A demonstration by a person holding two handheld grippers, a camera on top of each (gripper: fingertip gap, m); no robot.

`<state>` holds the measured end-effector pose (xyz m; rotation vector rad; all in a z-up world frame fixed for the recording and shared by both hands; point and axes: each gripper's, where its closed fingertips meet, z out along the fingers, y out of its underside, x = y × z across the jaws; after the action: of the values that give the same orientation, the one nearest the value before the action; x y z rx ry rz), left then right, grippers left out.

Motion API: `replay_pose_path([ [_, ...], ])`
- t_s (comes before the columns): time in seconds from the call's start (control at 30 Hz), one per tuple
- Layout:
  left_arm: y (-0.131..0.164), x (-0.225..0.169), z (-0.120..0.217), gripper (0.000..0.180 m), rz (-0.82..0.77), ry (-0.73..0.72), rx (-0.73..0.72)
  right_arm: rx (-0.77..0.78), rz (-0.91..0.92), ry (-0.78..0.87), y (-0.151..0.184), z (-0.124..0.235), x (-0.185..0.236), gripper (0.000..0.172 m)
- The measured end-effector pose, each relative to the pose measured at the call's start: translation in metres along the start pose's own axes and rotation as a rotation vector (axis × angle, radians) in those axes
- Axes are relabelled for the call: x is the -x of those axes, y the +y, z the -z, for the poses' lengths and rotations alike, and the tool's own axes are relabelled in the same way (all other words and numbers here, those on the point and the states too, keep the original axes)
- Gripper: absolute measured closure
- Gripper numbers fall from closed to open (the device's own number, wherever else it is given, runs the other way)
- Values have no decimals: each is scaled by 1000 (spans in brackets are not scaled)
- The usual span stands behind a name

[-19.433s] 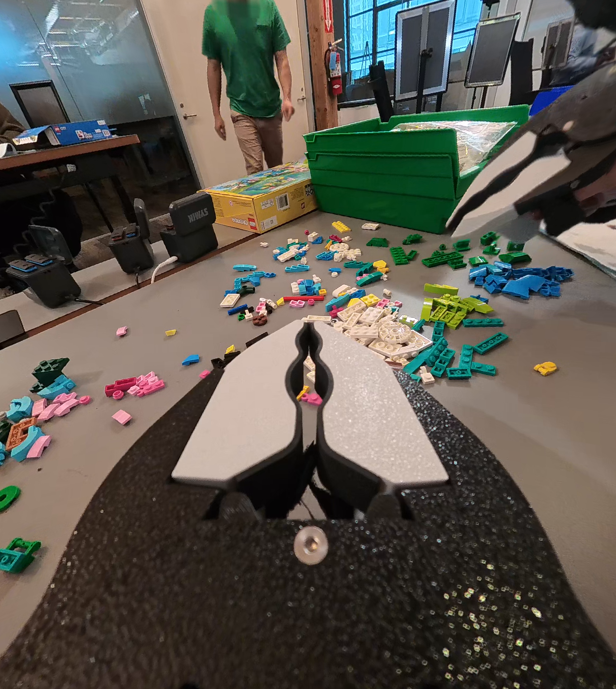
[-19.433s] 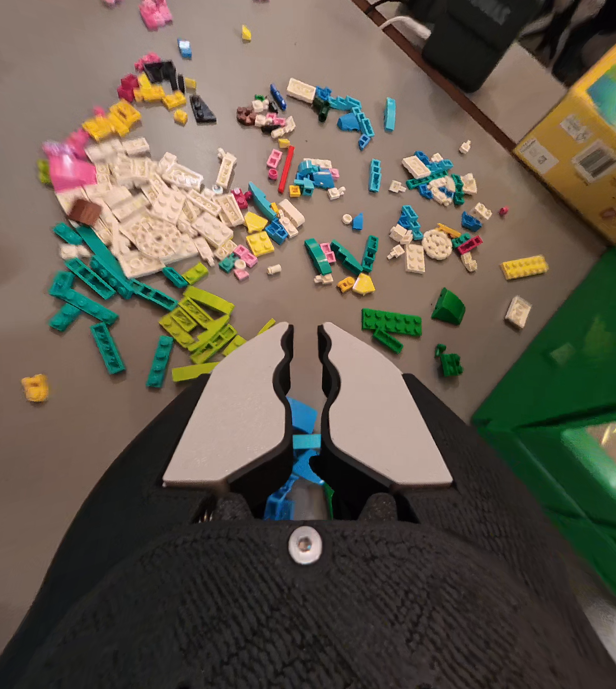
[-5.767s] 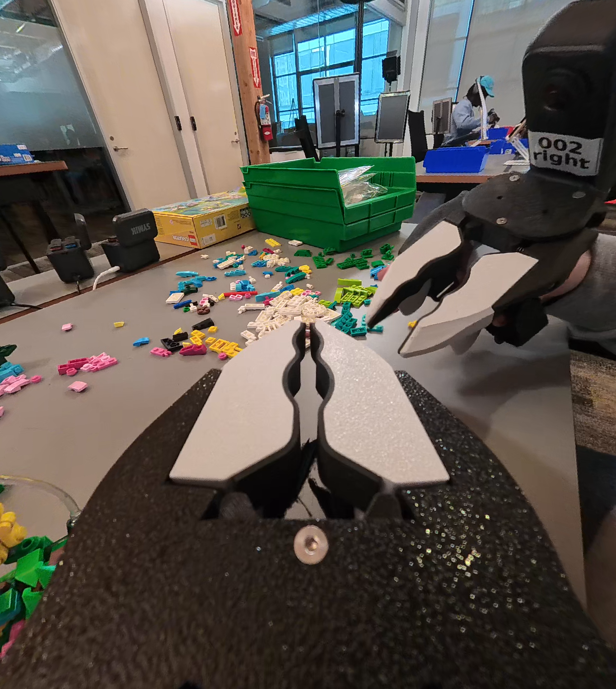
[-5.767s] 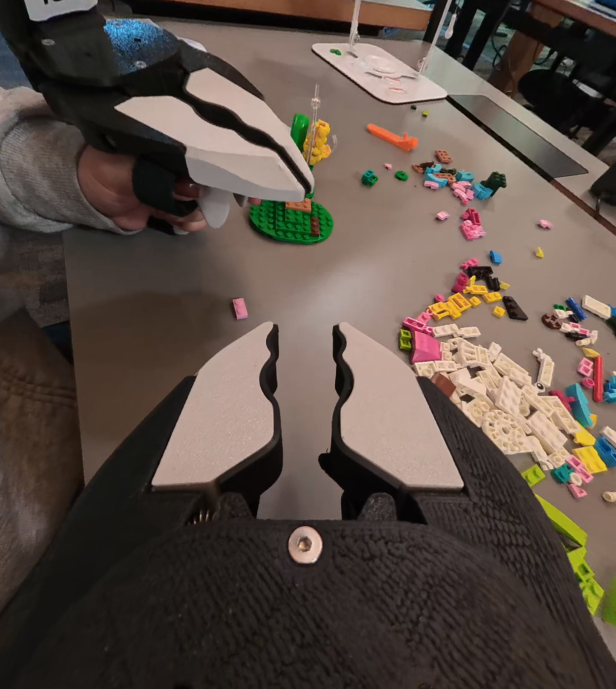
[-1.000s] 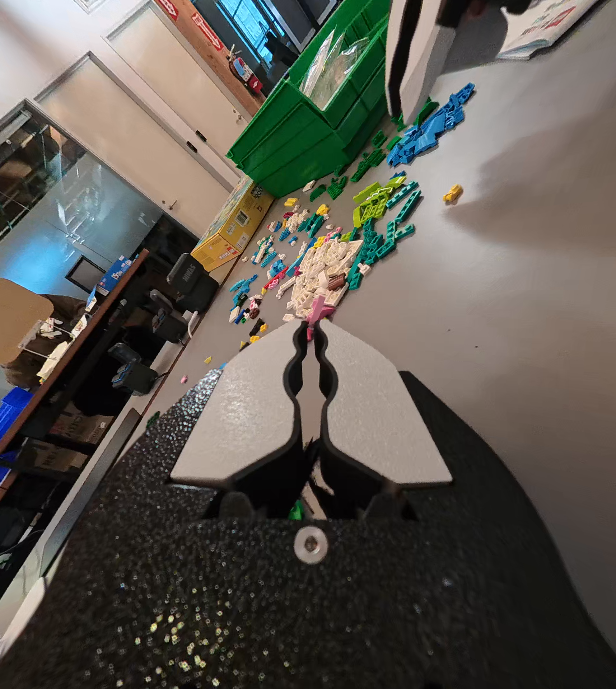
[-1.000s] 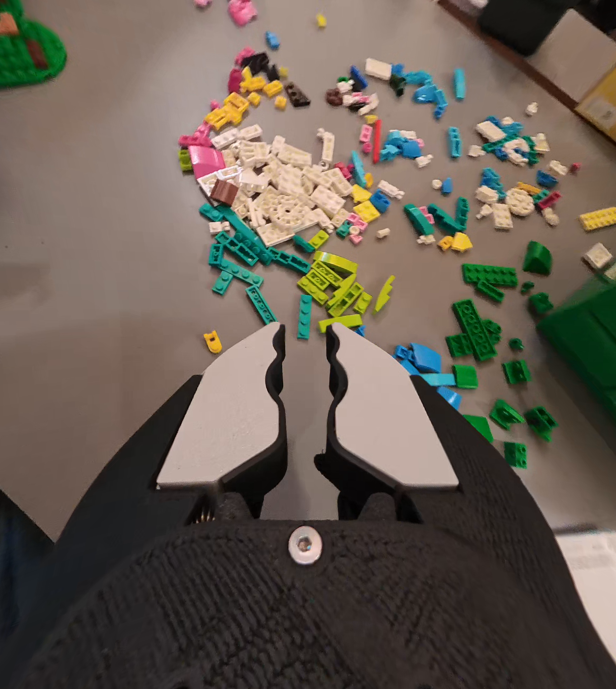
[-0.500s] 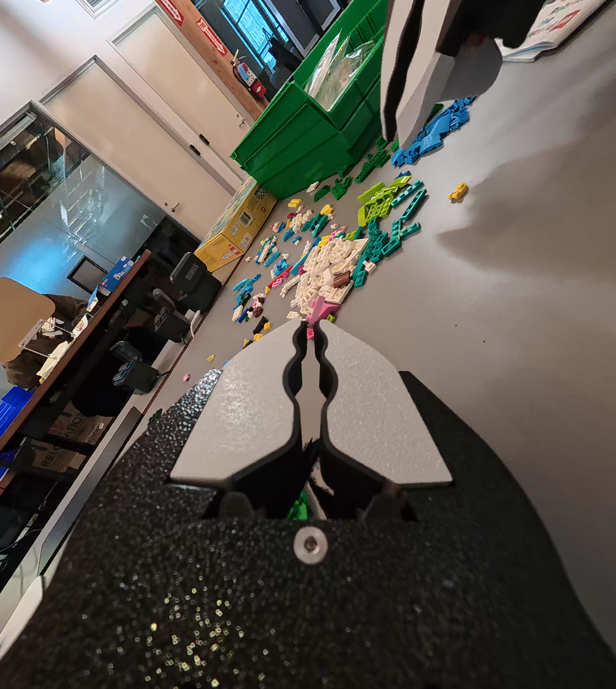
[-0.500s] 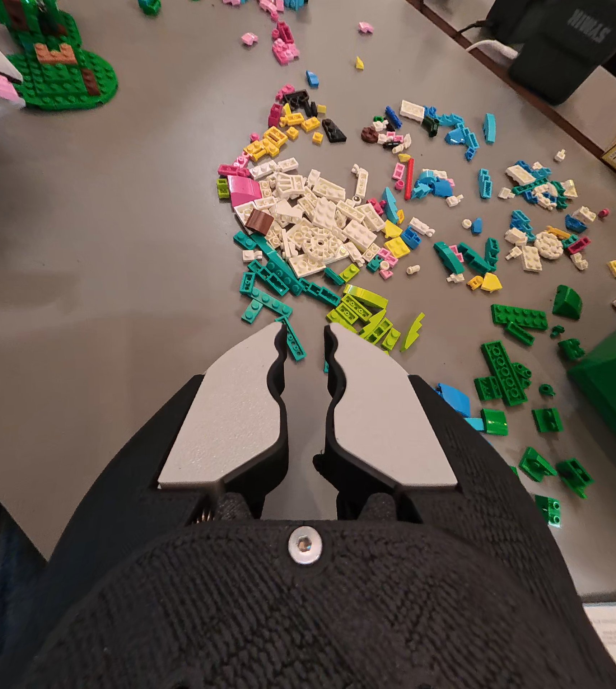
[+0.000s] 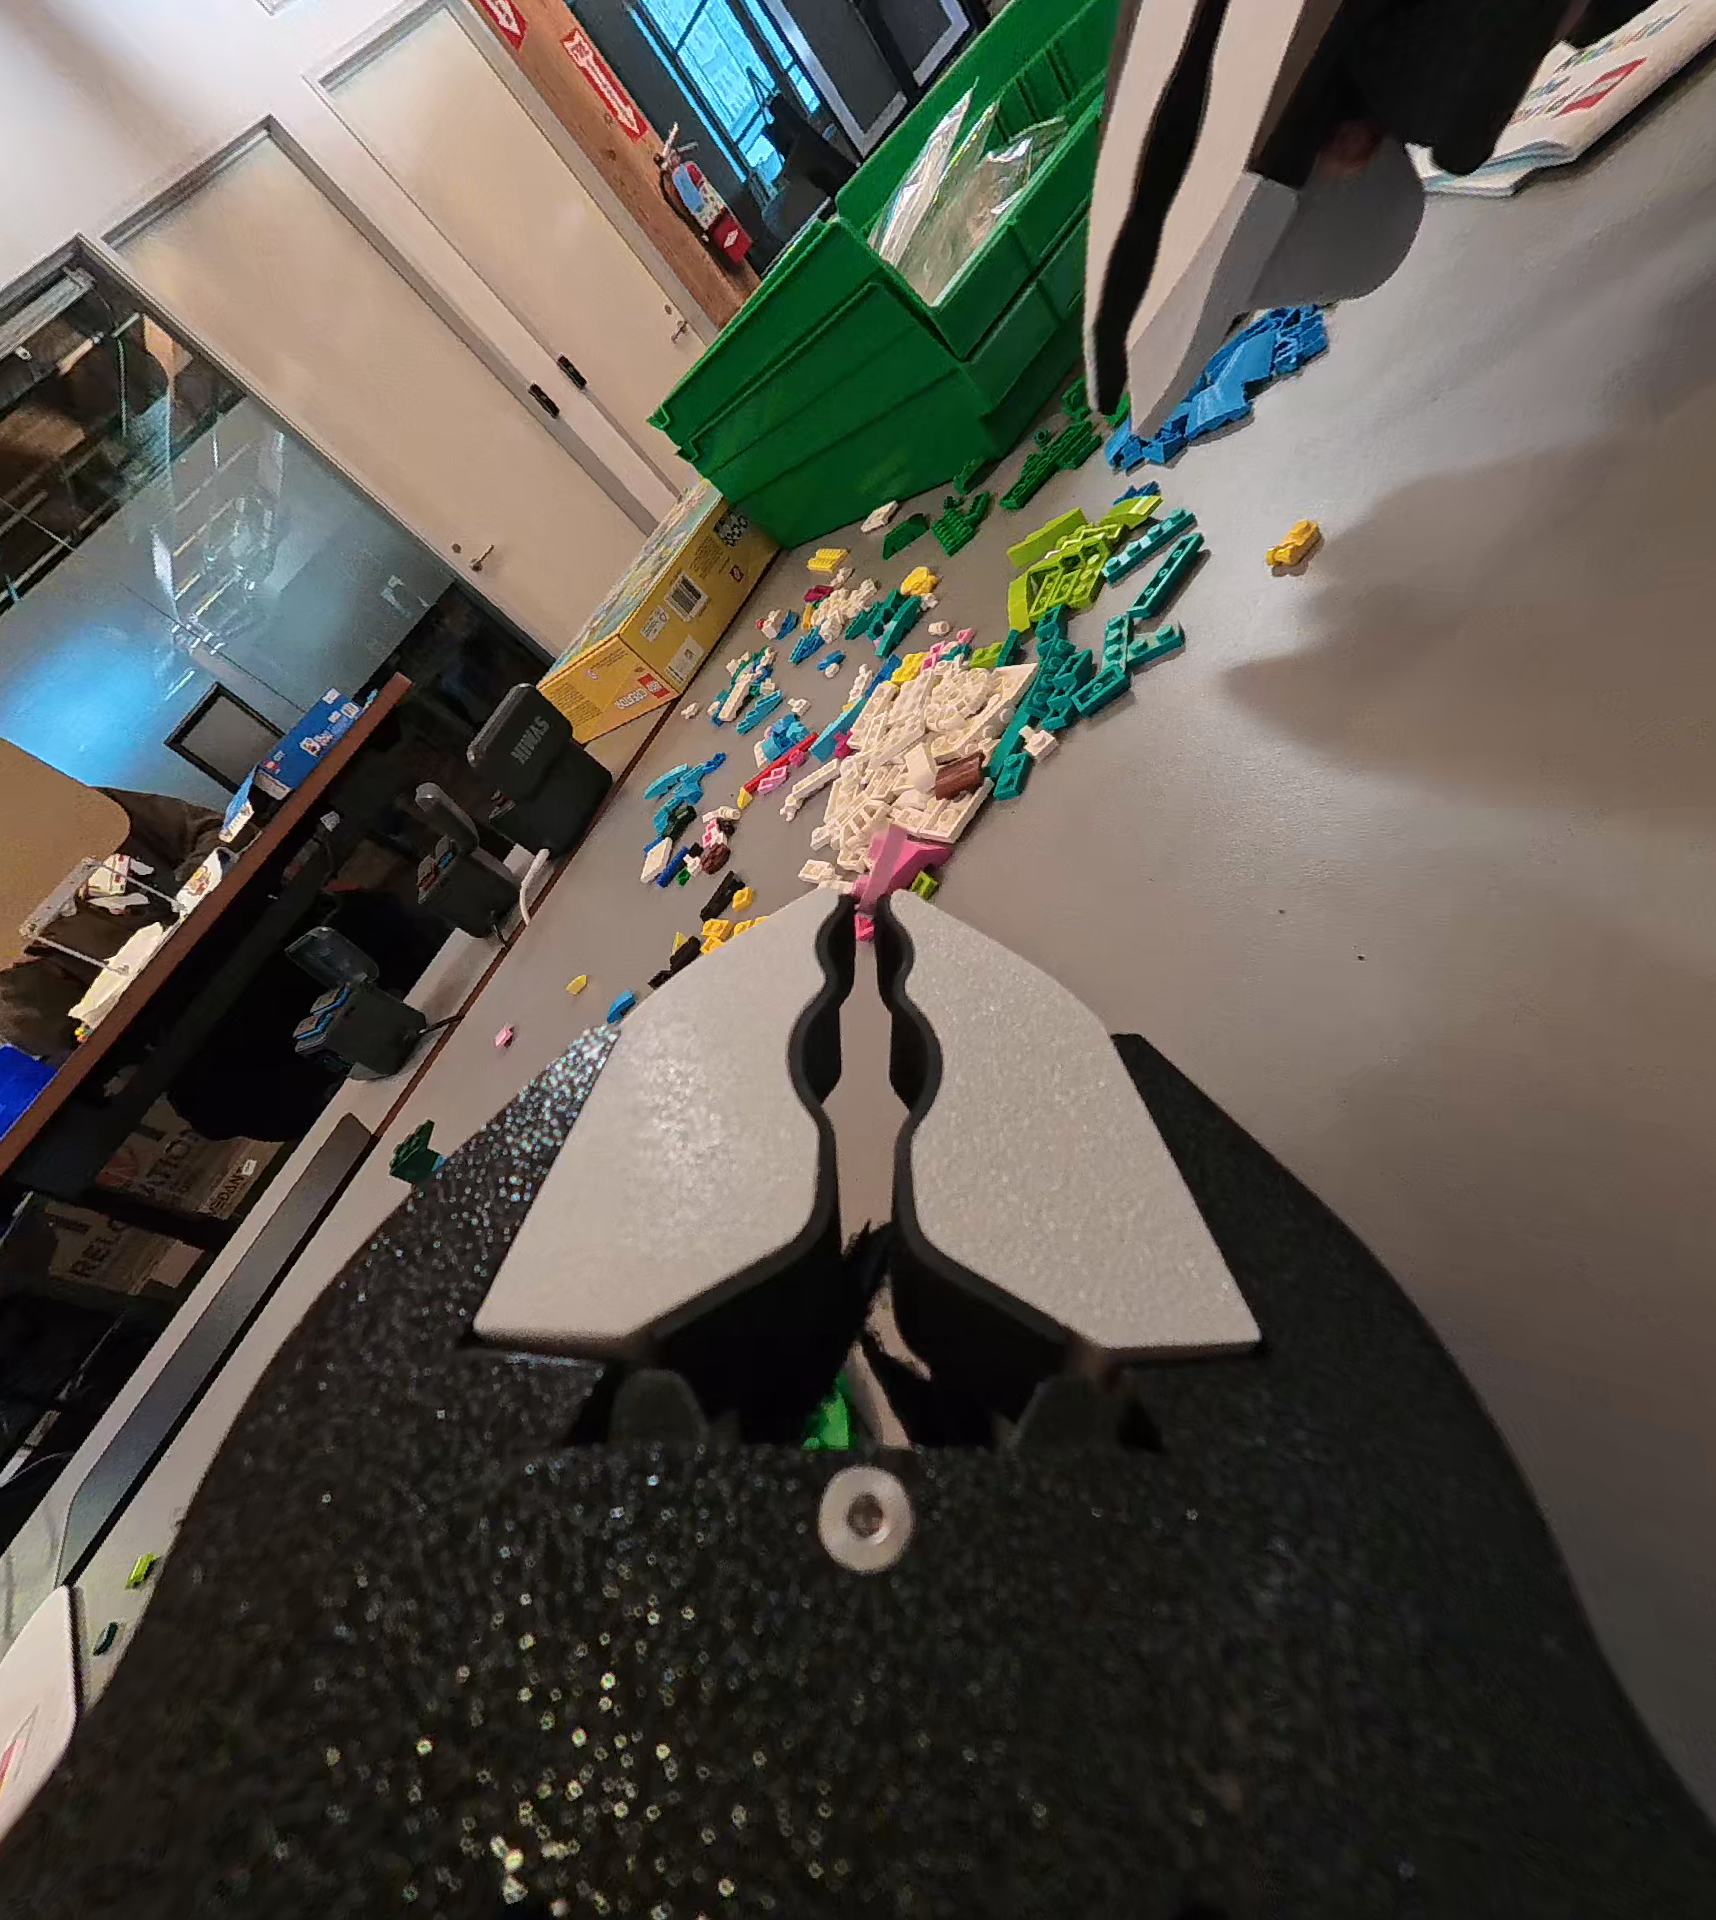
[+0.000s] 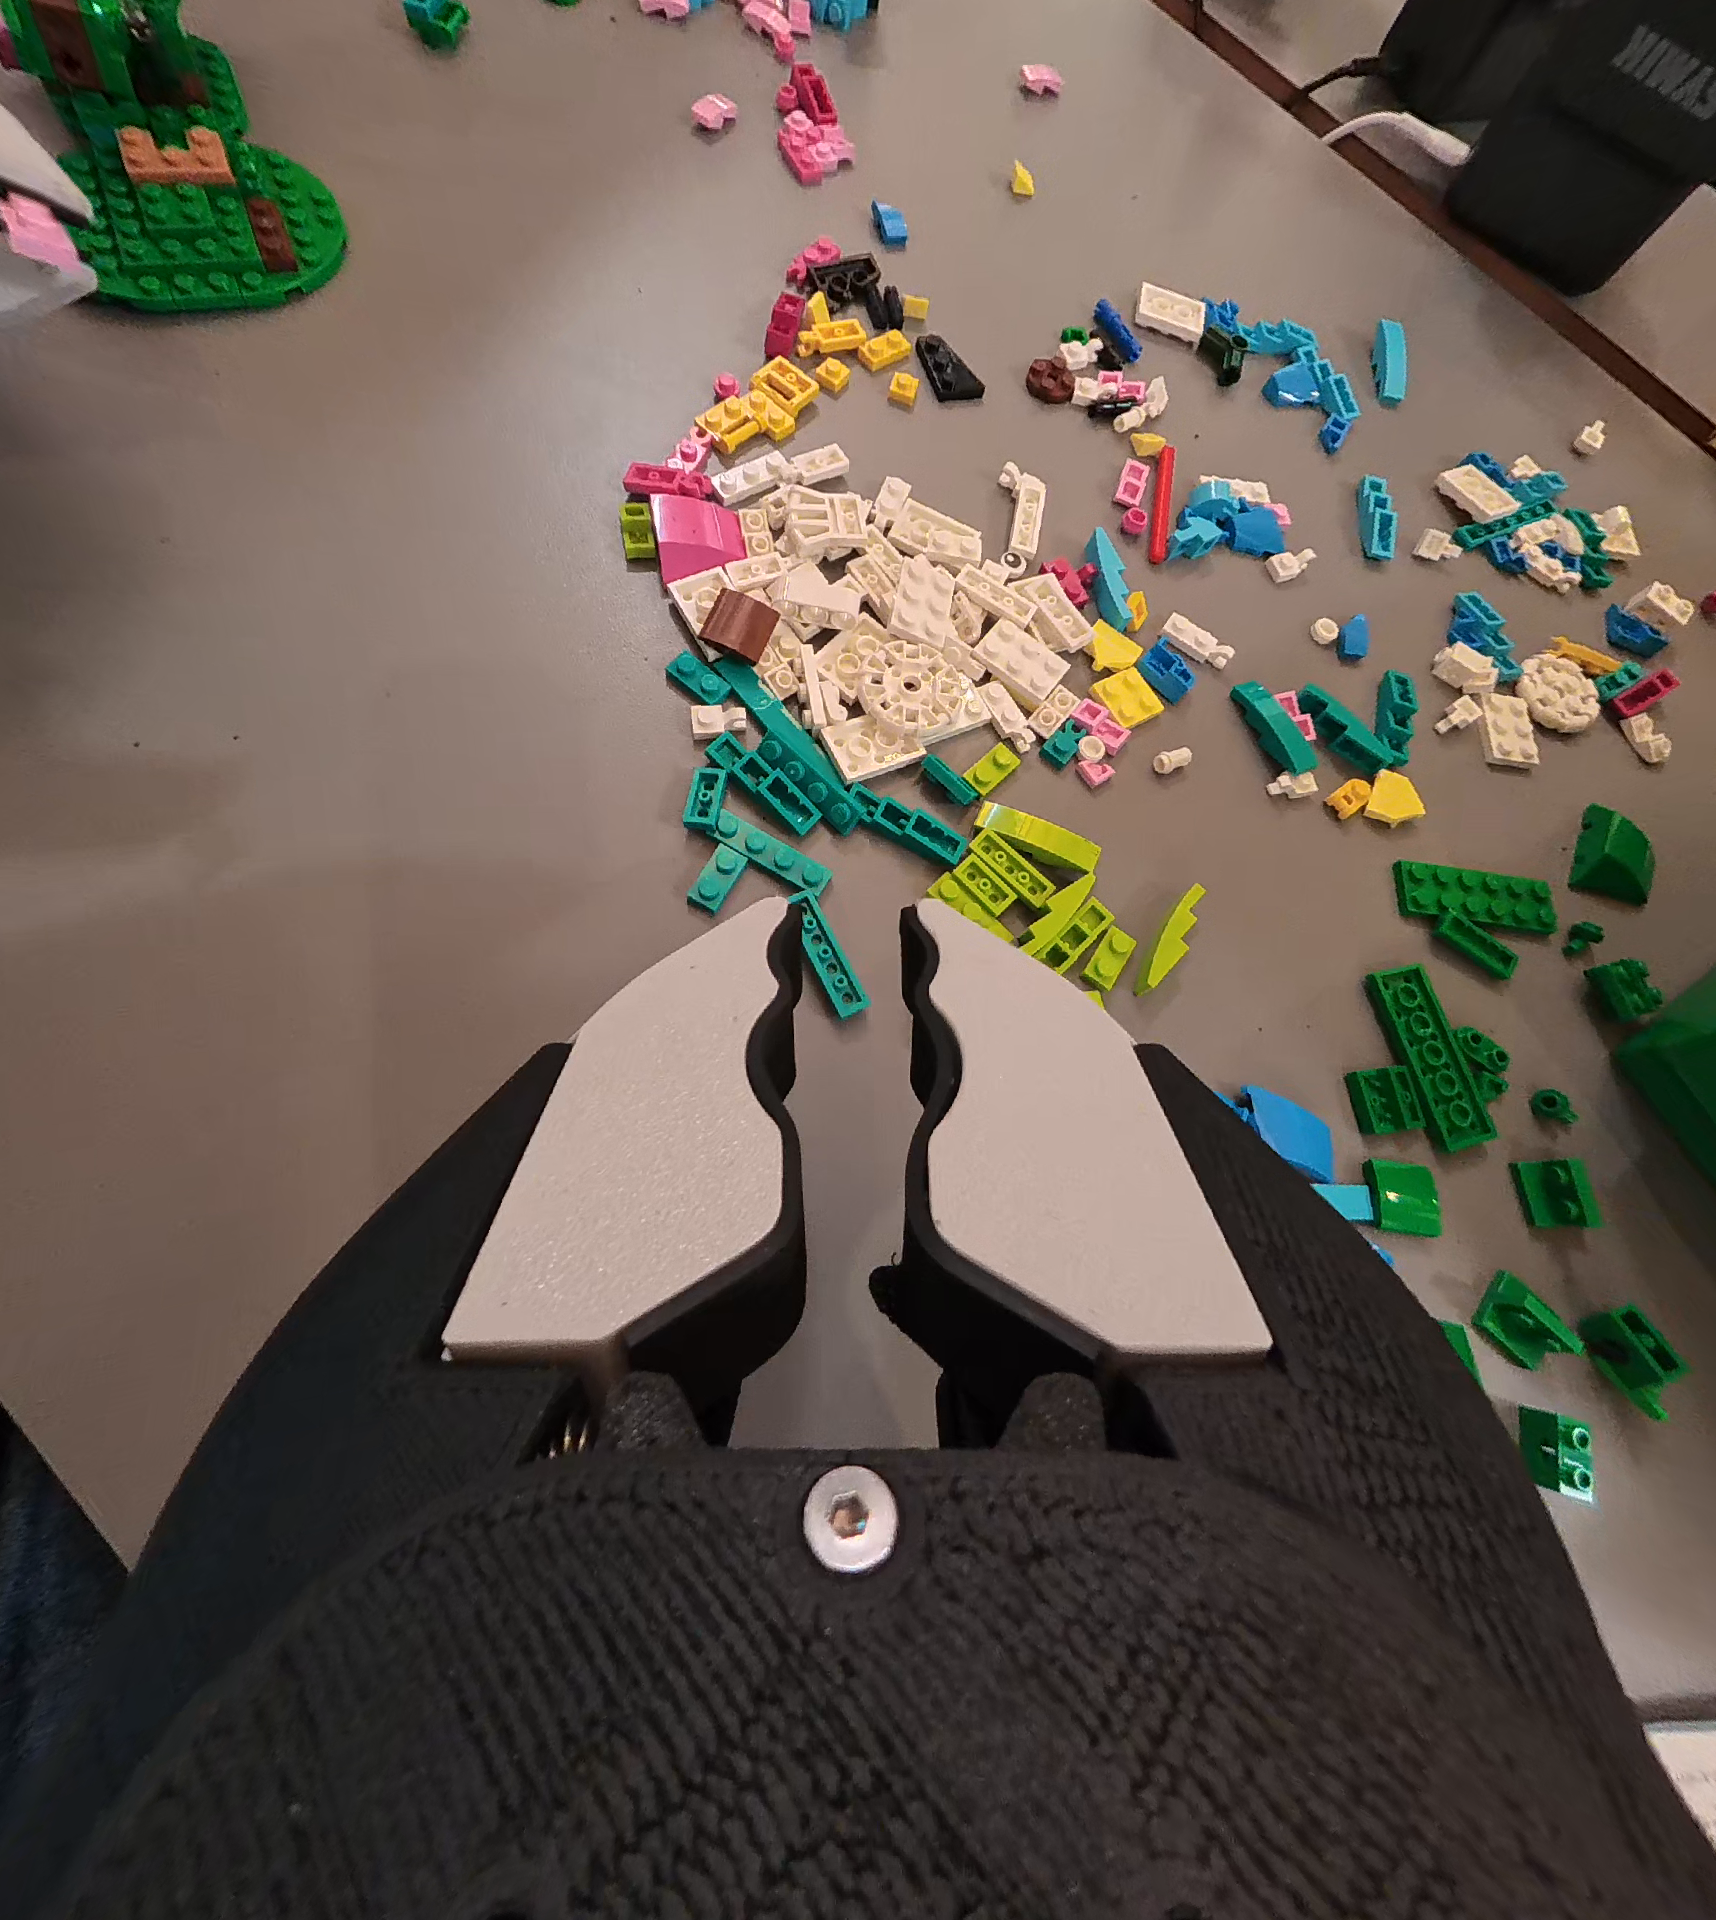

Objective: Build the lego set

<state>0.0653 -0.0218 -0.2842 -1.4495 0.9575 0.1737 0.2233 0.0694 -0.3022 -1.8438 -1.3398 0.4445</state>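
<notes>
My left gripper is shut on a small pink brick, which pokes out at its tips. The right wrist view shows the same: the left gripper pinches the pink brick just beside a green round build. My right gripper is open and holds nothing. It hovers over the grey table at the near edge of the loose bricks. A teal plate lies on the table between its fingers, untouched. The right gripper also shows in the left wrist view, above blue bricks.
Piles of white, lime, green and yellow bricks cover the table's middle. Green bins and a yellow box stand at the far side, with black chargers on the neighbouring table. A booklet lies beyond. One gripper's finger ends stand about 20 centimeters off the other's.
My right gripper has moved toward the teal and lime bricks, and its jaws have narrowed slightly. My left gripper keeps the pink brick and has barely moved.
</notes>
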Motion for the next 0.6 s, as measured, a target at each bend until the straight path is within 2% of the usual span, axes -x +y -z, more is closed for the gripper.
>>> replay_pose_path([
  [0.33,-1,0,-1,177,10,0,-2,7,-1,-10,3,-1,-4,156],
  [0.43,-2,-1,-1,177,10,1,-4,31,1,-57,8,0,-2,168],
  [0.6,-2,-1,-2,177,13,3,-5,38,-38,-56,15,1,-13,169],
])
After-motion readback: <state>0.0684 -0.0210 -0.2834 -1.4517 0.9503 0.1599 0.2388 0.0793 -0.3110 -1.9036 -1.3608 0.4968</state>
